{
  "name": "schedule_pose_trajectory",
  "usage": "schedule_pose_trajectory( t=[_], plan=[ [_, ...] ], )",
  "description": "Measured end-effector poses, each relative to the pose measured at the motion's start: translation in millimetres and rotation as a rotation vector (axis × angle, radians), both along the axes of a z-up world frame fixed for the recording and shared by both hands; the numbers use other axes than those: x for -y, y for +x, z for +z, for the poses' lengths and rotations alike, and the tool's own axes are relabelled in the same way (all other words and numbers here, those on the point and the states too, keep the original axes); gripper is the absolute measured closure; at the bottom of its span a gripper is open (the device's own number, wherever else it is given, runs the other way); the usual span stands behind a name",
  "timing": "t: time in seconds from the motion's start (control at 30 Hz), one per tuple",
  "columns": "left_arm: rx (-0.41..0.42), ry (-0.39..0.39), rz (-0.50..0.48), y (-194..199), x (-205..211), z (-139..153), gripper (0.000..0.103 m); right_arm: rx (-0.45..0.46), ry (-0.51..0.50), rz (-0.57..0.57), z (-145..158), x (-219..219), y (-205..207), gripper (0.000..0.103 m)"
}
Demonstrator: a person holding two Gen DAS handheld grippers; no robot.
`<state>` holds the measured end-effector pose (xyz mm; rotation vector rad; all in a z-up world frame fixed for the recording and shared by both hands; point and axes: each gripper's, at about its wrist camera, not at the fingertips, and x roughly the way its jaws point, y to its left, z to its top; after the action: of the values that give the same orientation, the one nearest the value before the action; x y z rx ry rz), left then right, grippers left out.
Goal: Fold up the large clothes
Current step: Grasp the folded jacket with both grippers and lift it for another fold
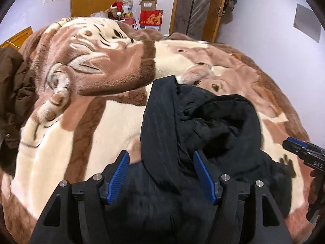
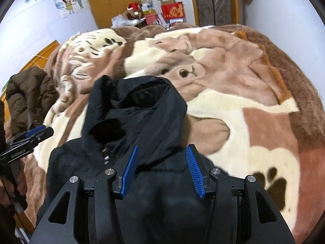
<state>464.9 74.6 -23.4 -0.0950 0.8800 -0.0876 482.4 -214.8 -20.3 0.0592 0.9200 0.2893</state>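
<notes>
Jacket, black and hooded, lies rumpled on the blanket at the near edge: judged soft, bulky, slippery-shelled. Left tongs and right tongs gape over it, empty. Best hold: shoulders or hem

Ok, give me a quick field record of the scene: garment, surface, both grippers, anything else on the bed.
garment: black hooded jacket, lying rumpled, hood end pointing away from the cameras
surface: plush animal-print blanket covering the bed
left gripper: open, jaws over the jacket, pads not pressing on it
right gripper: open, over the jacket, nothing clamped
other clothes: brown puffer jacket heaped at the bed's left edge
fold status: not yet folded
</notes>
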Motion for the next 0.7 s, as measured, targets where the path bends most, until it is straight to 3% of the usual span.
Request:
schedule_pose_trajectory(
  t=[0.17,0.43,0.47,0.5,0.53,0.6,0.7],
  plan=[
    [-0.03,0.02,0.014,55,0,-26,0.035,-0.015,0.001,-0.005,-18,4,51,0.053],
    [-0.055,-0.028,0.043,109,0,-57,0.037,-0.038,0.003,0.026,-37,-19,114,0.053],
    [-0.055,-0.039,0.041,111,0,-60,0.056,-0.054,-0.001,0.027,-39,-21,120,0.053],
    [-0.064,-0.053,0.033,112,0,-63,0.084,-0.075,-0.014,0.024,-43,-24,125,0.057],
    [-0.077,-0.063,0.03,111,1,-66,0.092,-0.08,-0.024,0.02,-43,-27,127,0.091],
    [-0.052,-0.06,0.029,103,0,-62,0.1,-0.064,-0.033,0.031,-39,-31,120,0.096],
    [0.004,-0.091,0.032,84,-8,-43,0.101,-0.001,0.004,0.031,-16,-27,97,0.096]
  ],
)
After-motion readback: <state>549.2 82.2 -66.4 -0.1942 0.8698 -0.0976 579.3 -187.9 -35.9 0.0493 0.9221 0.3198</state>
